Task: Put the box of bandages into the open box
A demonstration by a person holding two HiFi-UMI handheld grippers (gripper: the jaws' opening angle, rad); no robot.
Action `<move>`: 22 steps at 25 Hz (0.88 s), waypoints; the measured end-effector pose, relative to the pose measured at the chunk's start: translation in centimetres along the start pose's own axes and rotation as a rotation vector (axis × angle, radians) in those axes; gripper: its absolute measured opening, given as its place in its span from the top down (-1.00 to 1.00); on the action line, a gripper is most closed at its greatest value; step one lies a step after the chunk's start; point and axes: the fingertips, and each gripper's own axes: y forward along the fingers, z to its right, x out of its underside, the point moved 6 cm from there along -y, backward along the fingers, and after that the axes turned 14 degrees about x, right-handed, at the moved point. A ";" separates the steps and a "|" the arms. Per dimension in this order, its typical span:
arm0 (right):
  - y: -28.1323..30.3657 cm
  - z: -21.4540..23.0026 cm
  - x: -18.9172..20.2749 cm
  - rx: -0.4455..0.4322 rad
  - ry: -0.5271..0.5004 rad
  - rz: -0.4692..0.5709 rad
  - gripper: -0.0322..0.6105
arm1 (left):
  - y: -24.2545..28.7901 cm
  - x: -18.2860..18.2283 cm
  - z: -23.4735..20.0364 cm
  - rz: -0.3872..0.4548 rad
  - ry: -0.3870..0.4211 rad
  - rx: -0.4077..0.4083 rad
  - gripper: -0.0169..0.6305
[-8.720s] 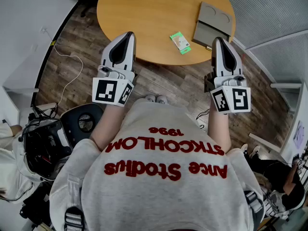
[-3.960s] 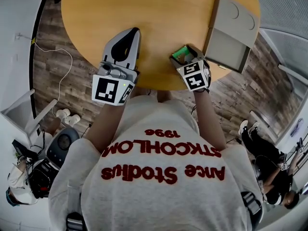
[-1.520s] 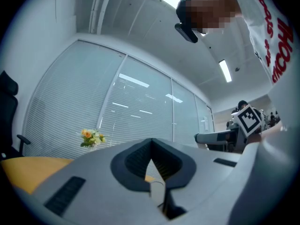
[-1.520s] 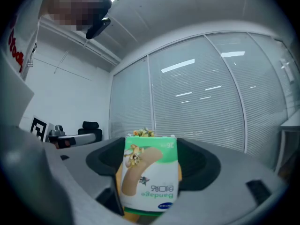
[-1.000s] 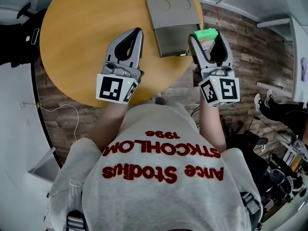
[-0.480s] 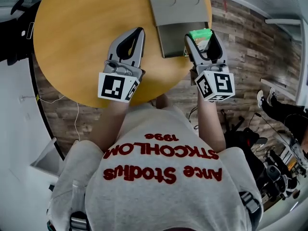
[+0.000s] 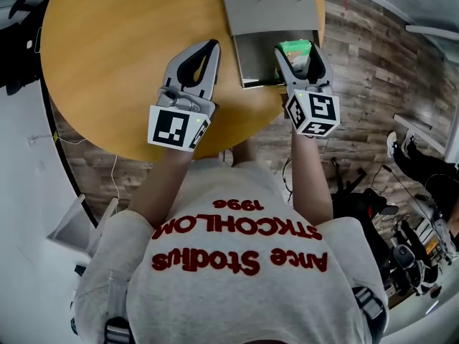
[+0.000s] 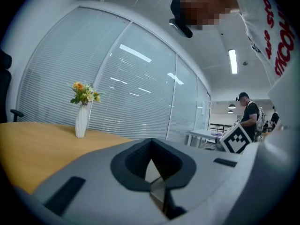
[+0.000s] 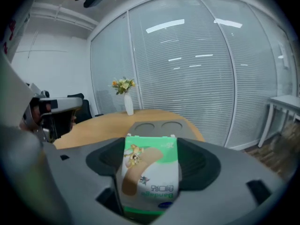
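My right gripper (image 7: 295, 51) is shut on the green and white box of bandages (image 7: 295, 49), which fills the space between its jaws in the right gripper view (image 9: 151, 172). It hovers over the right side of the open grey box (image 7: 252, 56) near the round wooden table's (image 7: 115, 63) right front edge. The box's lid (image 7: 267, 2) with two round dents lies flat beyond it. My left gripper (image 7: 209, 49) hangs over the table just left of the open box, jaws together with nothing between them (image 8: 151, 161).
A white vase of flowers (image 8: 83, 111) stands on the table far off. Glass walls with blinds ring the room. Wooden floor (image 7: 373, 84) lies right of the table, with chairs and a person's legs (image 7: 423, 163) further right.
My right gripper has carried the box of bandages leftward and forward from beside the open box to over its right side. The left gripper has kept its place.
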 end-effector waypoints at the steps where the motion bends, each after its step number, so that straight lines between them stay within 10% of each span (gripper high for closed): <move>1: 0.4 0.0 0.6 0.003 -0.020 -0.020 -0.21 | 0.1 0.1 0.1 -0.006 0.001 0.007 0.95; 10: 2.9 -0.4 3.9 0.015 -0.146 -0.209 -0.21 | 0.7 0.6 0.9 -0.035 -0.011 0.035 0.95; 16: 2.2 0.4 3.0 0.018 -0.078 -0.148 -0.21 | 0.9 0.5 1.4 -0.030 -0.006 0.036 0.95; 22: -0.6 0.8 -2.3 0.041 -0.065 0.035 0.52 | 1.3 -1.3 1.6 0.005 0.020 0.043 0.95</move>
